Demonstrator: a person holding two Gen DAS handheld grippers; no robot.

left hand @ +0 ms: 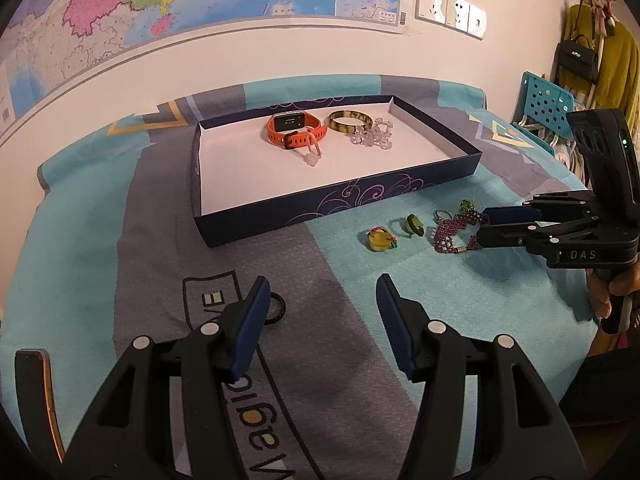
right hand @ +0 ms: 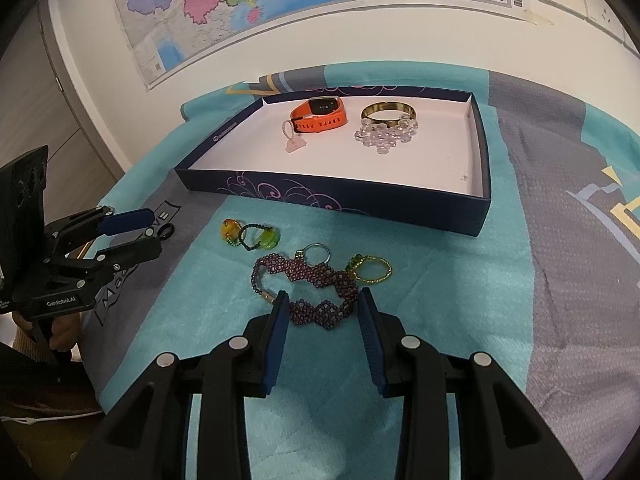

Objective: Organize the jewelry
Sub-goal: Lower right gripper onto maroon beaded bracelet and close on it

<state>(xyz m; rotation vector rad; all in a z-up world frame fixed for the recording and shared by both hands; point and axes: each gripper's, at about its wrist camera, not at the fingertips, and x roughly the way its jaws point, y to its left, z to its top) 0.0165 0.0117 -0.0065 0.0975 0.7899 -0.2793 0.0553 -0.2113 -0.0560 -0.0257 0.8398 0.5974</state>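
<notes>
The purple beaded bracelet lies flat on the teal cloth at lower centre of the right wrist view, its long axis running from upper left down to lower right, the metal clasp end pointing lower left. The right gripper hangs over it with jaws spread, one blue pad on either side of the bracelet's near end, not pressing it. Just beyond lie a silver ring, a gold beaded ring and two green-and-yellow rings. Farther up sits the navy tray holding an orange watch, a bangle and a clear bead bracelet. The left gripper stands open, empty, beside a black ring.
</notes>
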